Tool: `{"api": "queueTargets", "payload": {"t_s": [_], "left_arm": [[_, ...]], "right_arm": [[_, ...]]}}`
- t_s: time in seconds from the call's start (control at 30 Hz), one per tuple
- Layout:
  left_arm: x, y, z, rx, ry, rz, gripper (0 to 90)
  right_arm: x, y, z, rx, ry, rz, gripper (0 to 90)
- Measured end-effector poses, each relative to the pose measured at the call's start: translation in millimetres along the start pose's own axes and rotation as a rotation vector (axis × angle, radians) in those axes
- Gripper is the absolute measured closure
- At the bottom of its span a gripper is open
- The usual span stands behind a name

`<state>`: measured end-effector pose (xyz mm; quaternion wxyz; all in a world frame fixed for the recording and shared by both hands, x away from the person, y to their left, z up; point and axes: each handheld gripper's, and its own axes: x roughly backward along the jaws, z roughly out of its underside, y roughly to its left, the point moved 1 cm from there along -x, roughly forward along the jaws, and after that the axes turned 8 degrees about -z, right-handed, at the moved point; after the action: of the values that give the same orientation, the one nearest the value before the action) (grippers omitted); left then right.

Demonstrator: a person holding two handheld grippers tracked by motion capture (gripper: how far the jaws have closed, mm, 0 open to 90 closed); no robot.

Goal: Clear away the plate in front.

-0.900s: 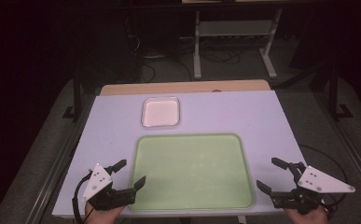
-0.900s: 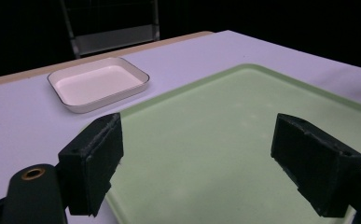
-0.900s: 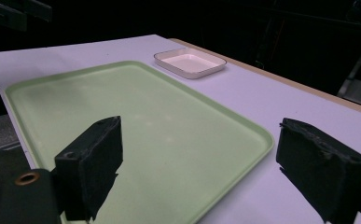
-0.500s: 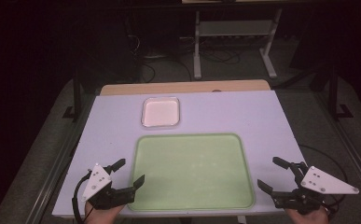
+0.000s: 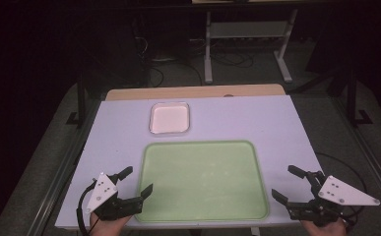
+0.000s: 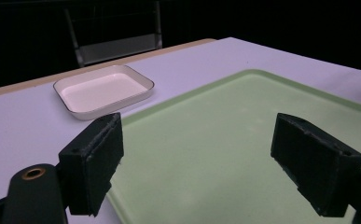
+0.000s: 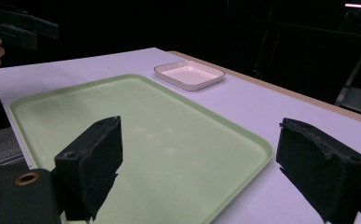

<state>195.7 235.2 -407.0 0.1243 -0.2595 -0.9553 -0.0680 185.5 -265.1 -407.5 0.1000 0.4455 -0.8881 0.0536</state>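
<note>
A pale green tray (image 5: 203,182) lies empty on the near half of the lilac table top. Just behind it sits a small white rectangular dish (image 5: 170,118), also empty. My left gripper (image 5: 139,179) rests open at the tray's near left corner, with one jaw over the tray's rim. My right gripper (image 5: 283,181) stands open off the tray's near right corner. The left gripper view has its gripper (image 6: 204,163) spread wide over the tray (image 6: 225,140), with the dish (image 6: 103,91) beyond. The right gripper (image 7: 206,170) likewise spans the tray (image 7: 145,126), the dish (image 7: 190,74) farther off.
The table's wooden back edge (image 5: 193,92) shows behind the lilac cover. A metal stand (image 5: 247,34) and cables lie on the dark floor beyond. The other hand with its gripper (image 7: 15,28) shows at the right gripper view's upper left.
My right gripper has drifted slightly to the right and toward the near edge. The left gripper has barely moved. Both stay open.
</note>
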Motion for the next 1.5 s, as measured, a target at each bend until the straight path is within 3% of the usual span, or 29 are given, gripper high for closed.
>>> {"api": "queueTargets", "payload": {"t_s": [0.4, 1.5], "left_arm": [[-2.8, 1.2, 0.7, 0.019, -0.024, 0.001, 15.8], [-6.8, 11.0, 2.4, 0.057, -0.029, -0.018, 15.5]], "right_arm": [[0.7, -1.3, 0.4, -0.01, -0.011, 0.001, 13.7], [-5.7, -18.3, 10.3, -0.066, 0.01, 0.031, 13.7]]}}
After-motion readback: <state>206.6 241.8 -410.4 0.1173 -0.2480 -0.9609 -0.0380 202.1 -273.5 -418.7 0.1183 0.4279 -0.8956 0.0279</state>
